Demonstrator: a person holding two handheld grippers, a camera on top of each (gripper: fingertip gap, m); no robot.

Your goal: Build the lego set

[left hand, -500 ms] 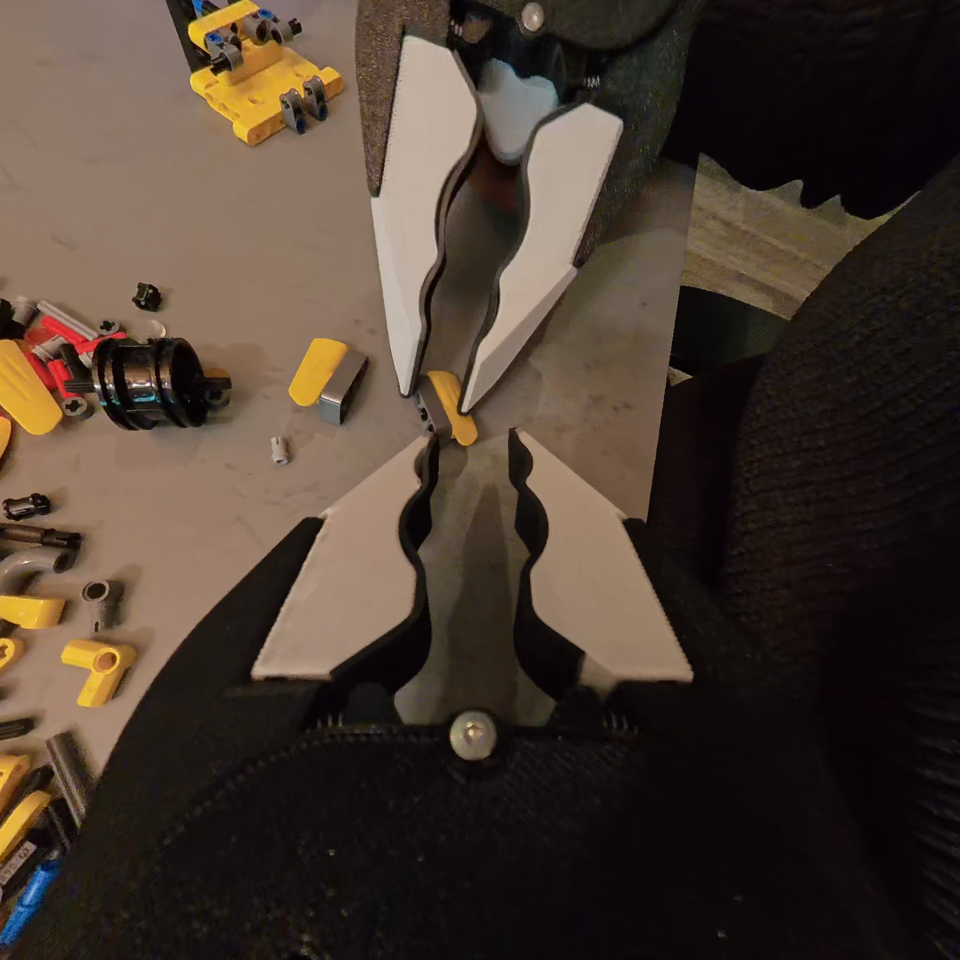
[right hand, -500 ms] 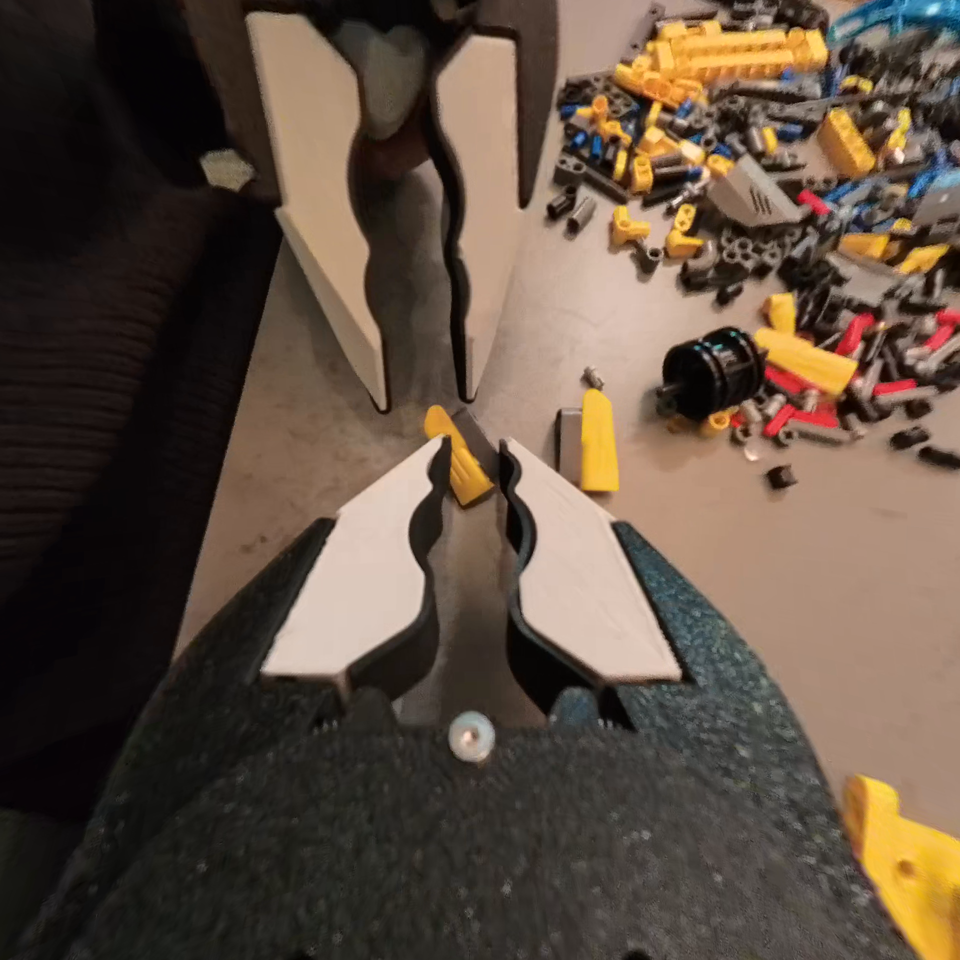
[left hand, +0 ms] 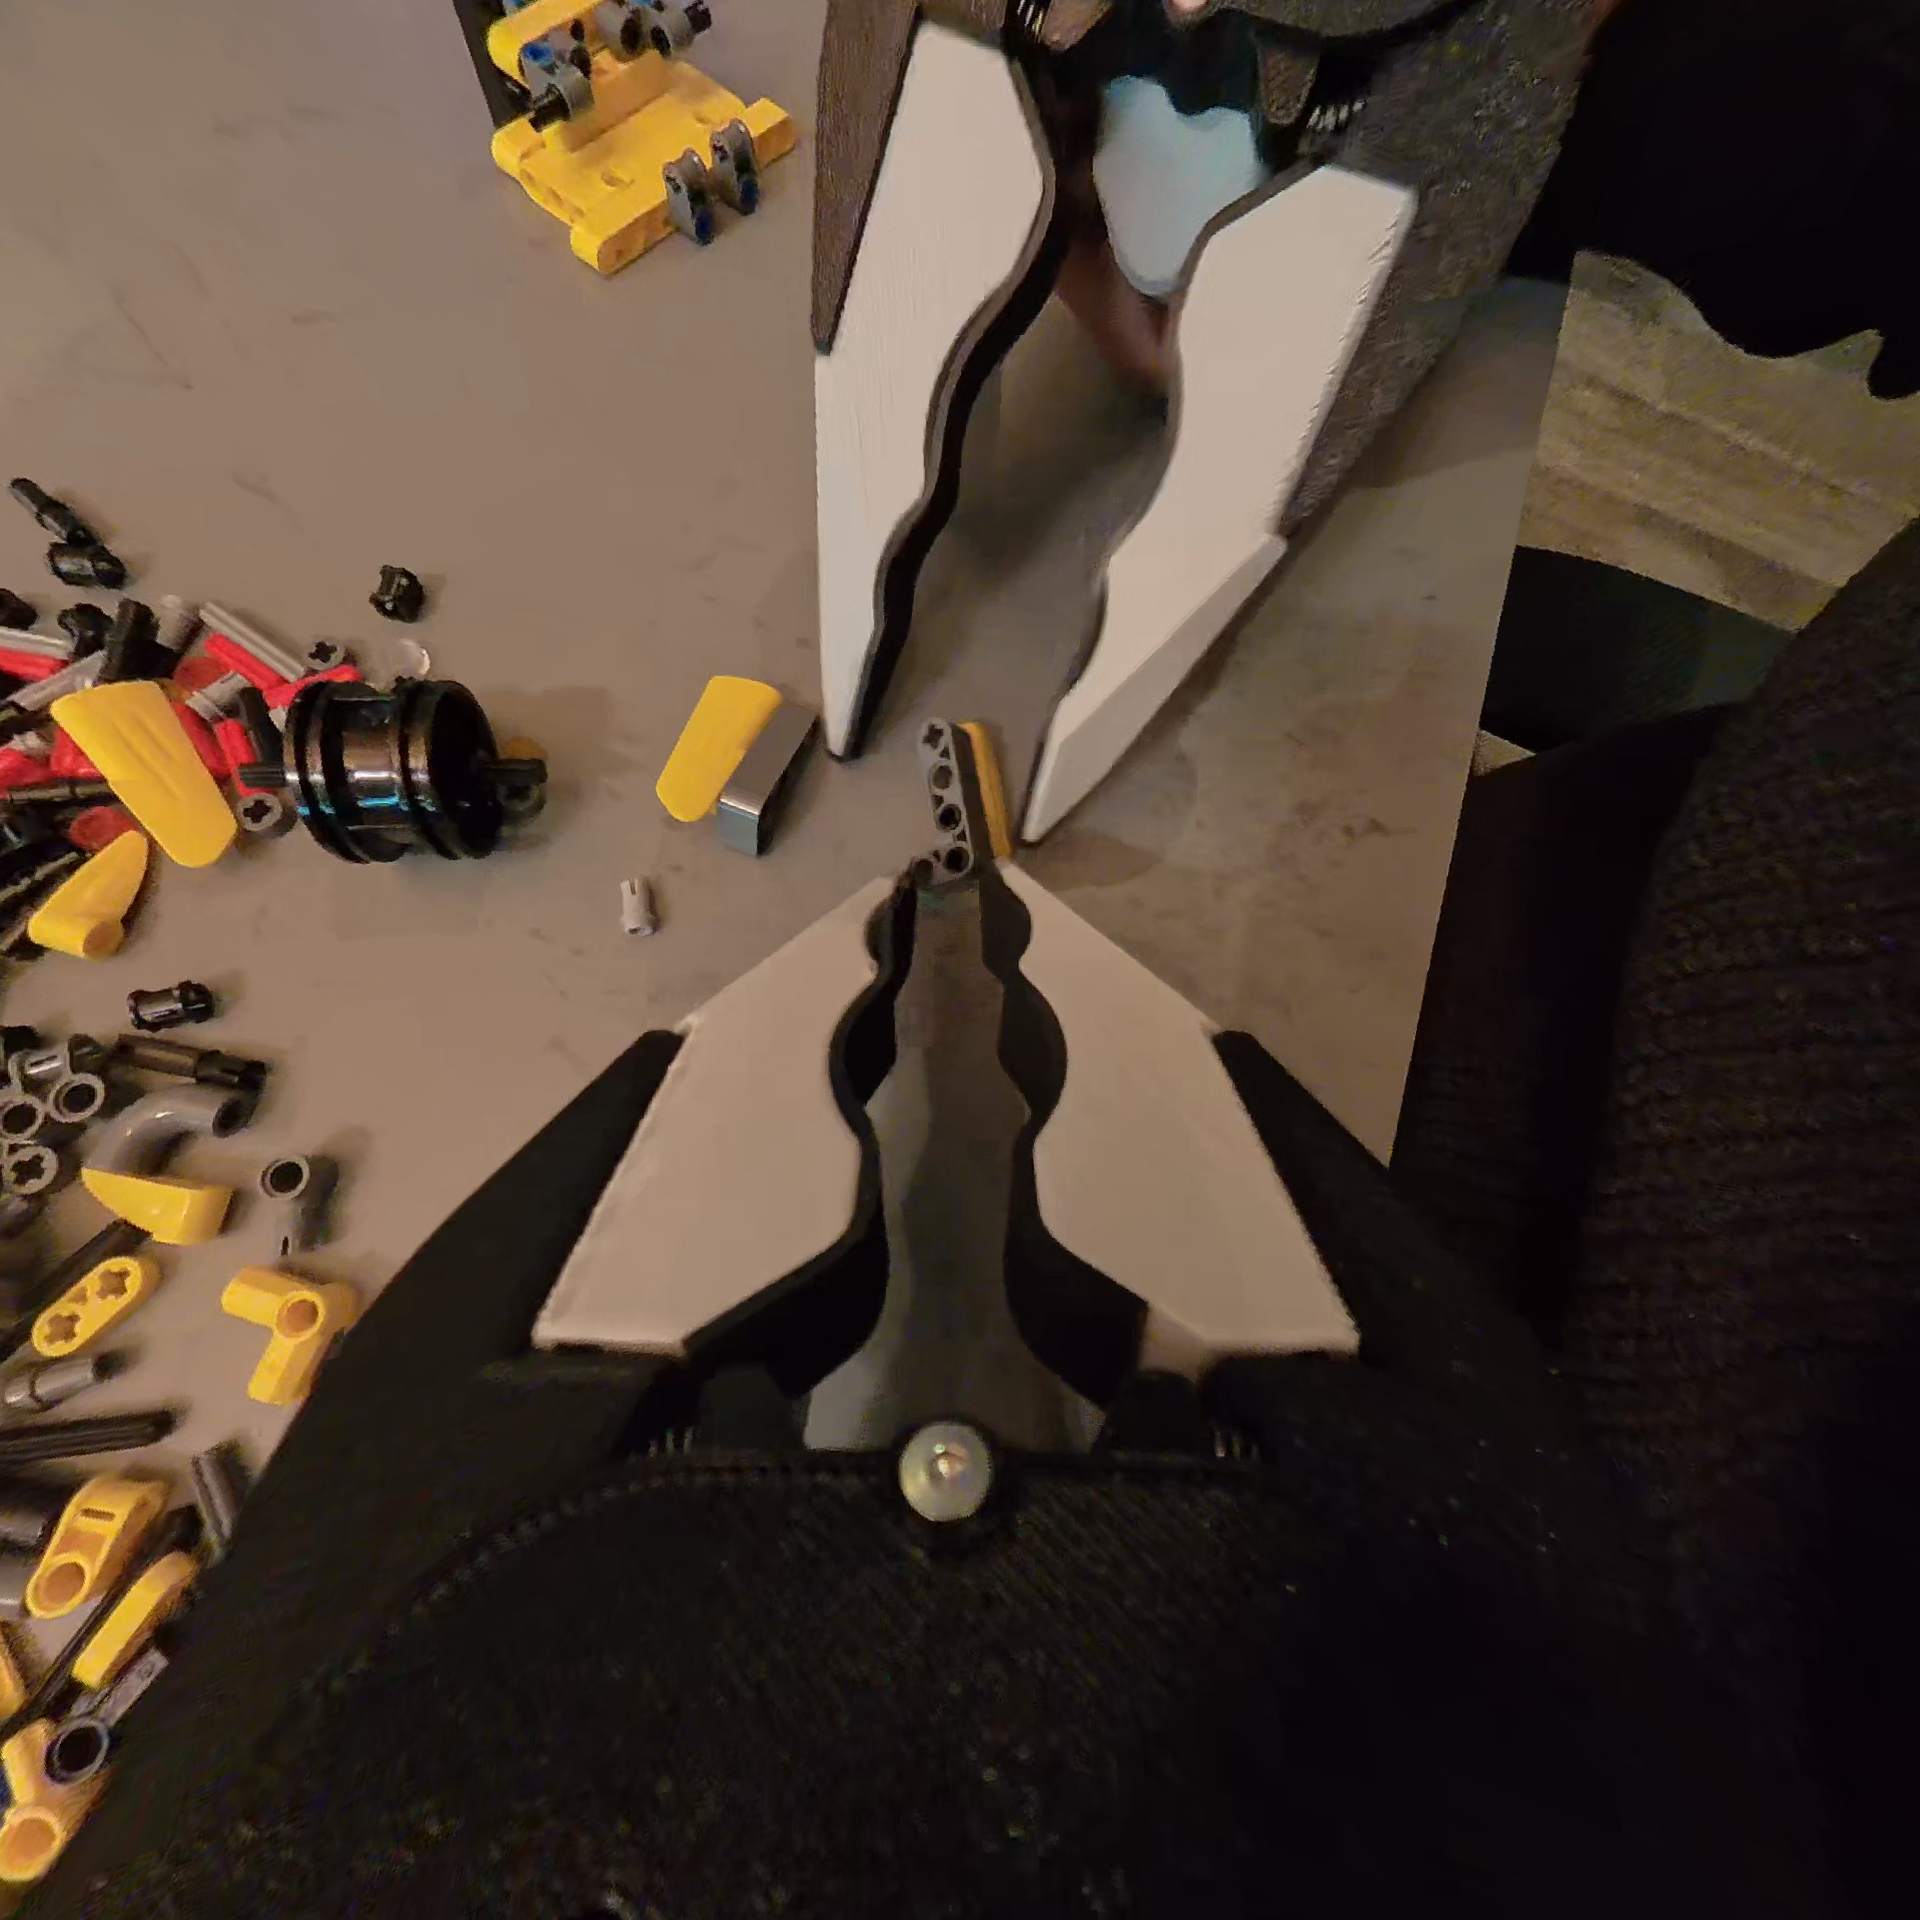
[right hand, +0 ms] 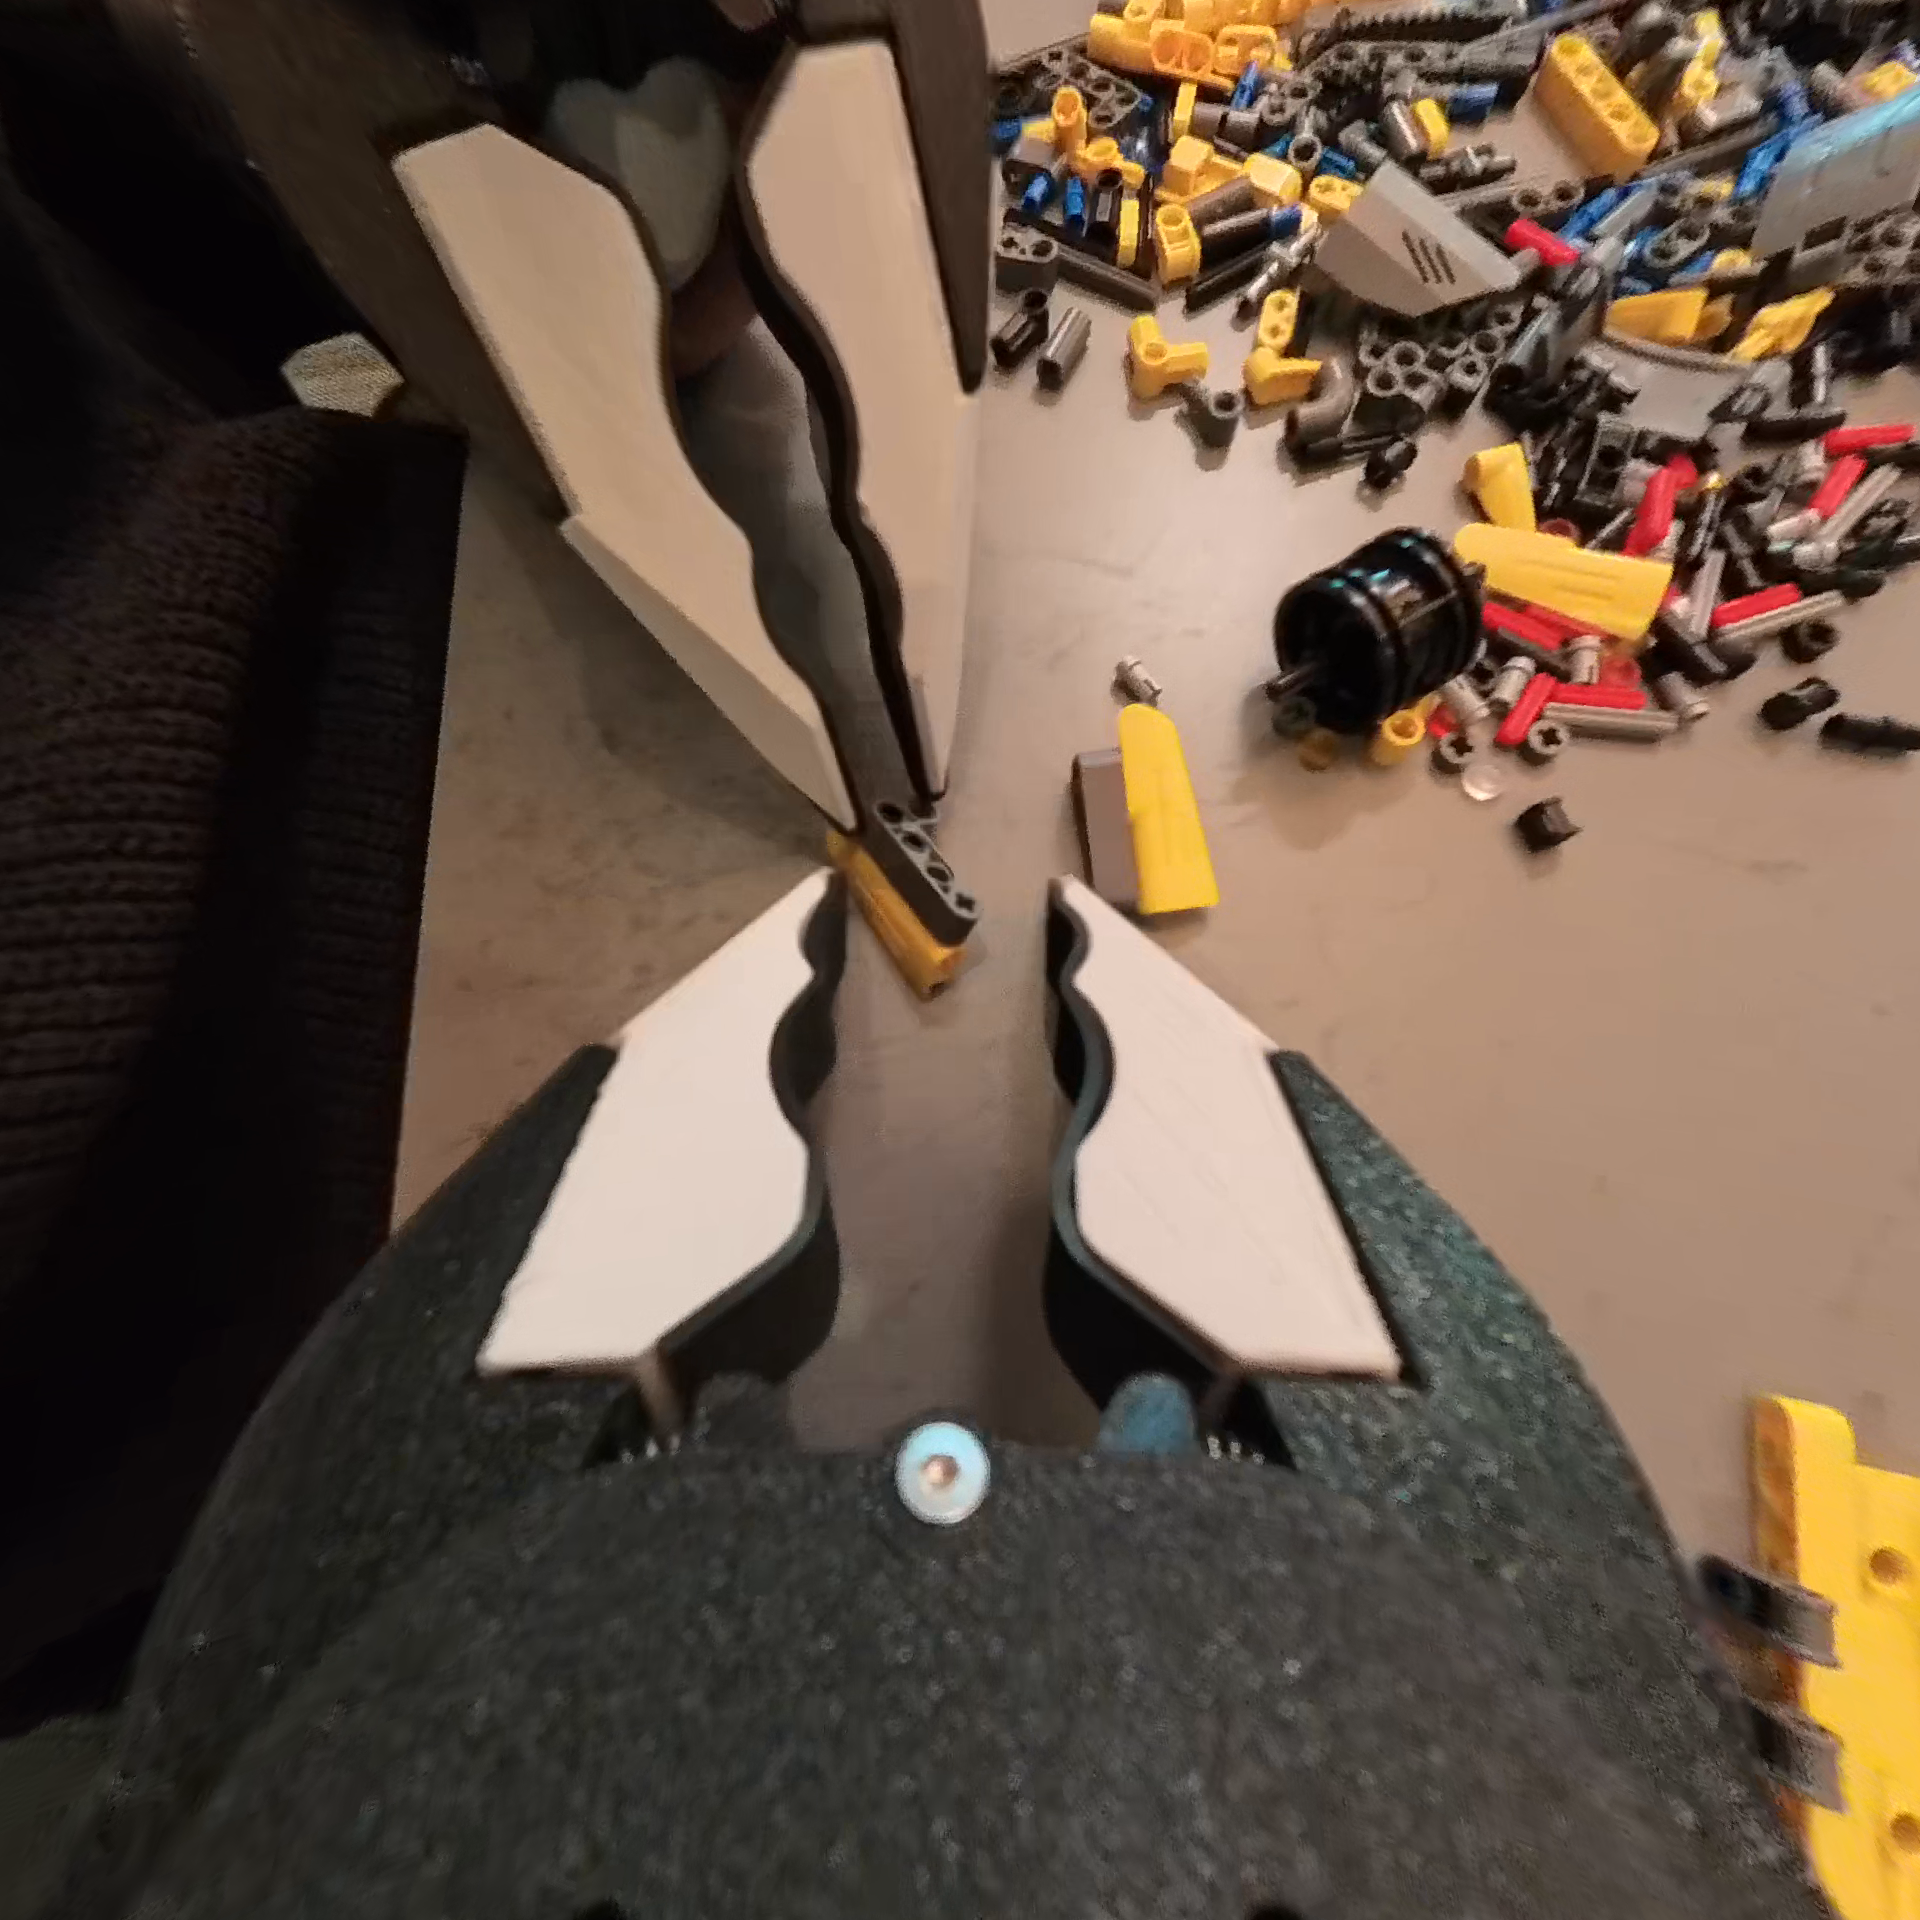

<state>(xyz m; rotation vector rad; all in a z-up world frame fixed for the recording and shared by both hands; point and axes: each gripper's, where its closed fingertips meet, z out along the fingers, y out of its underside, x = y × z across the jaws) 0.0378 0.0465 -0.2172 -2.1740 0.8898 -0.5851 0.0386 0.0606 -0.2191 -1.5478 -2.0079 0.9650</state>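
A small piece made of a dark grey holed beam and a yellow part (left hand: 958, 795) hangs just above the grey table between the two grippers; it also shows in the right wrist view (right hand: 920, 883). My left gripper (left hand: 945, 881) is shut on the near end of the grey beam. In the right wrist view it (right hand: 894, 805) comes down from the top with its tips pinching the beam. My right gripper (right hand: 940, 885) is open, its fingers on either side of the piece without gripping it. In the left wrist view it (left hand: 940, 779) reaches in from the top.
A second yellow-and-grey piece (left hand: 732, 764) and a small grey pin (left hand: 637, 906) lie just left. A black hub (left hand: 400, 769) sits by a pile of loose parts (right hand: 1455, 208). A yellow assembly (left hand: 634, 156) stands farther off. A dark knitted sleeve (left hand: 1714, 1143) covers the table edge. Left and right tips are no more than a few centimetres apart.
The right gripper held the piece and has opened off it. The left gripper was open and has shut on the piece's grey beam.
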